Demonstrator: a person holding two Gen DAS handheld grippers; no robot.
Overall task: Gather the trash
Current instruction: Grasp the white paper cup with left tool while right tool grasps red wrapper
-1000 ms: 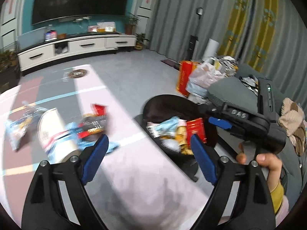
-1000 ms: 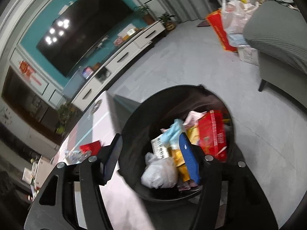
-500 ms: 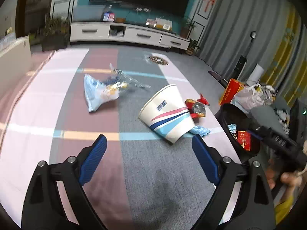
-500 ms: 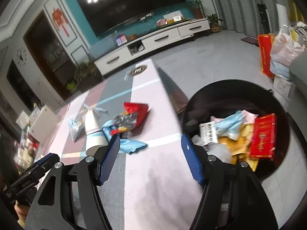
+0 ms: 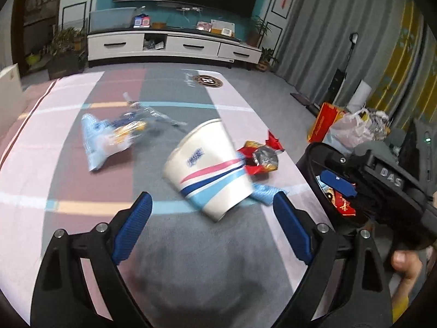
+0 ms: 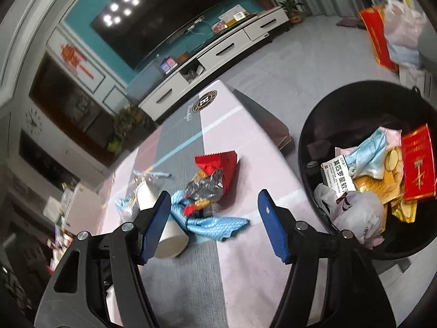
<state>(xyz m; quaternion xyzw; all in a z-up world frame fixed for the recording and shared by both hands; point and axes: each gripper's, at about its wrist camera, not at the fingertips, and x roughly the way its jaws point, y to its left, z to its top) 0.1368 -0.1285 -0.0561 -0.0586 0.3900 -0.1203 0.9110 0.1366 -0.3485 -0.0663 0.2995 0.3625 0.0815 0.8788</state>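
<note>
Now both of your tongs stand open and empty over the bench [image 5: 82, 191]: the left tongs [image 5: 211, 227] spread wide just short of the paper cup [image 5: 210, 169], the right tongs [image 6: 214, 225] spread less wide and aimed at the blue wrapper [image 6: 215, 225].

What could go wrong, as a judgement: the cup lies on its side, tilted, and looks light and thin-walled. A squeeze across its flared mouth could crush it or send it rolling toward the red foil packet [image 5: 262, 155] just behind it. The blue wrapper lies flat and partly under the cup, so closing on it could drag the cup along. Your two tongs point at the same cluster and could clash.

The remaining trash is on the bench: the white cup with pink and blue stripes, the crumpled red and silver packet touching it, the blue wrapper beneath, and a pale blue bag [image 5: 109, 139] well apart to the left beside clear plastic scraps. The black bin [image 6: 314, 142], beside the bench's right edge, already holds several wrappers.
</note>
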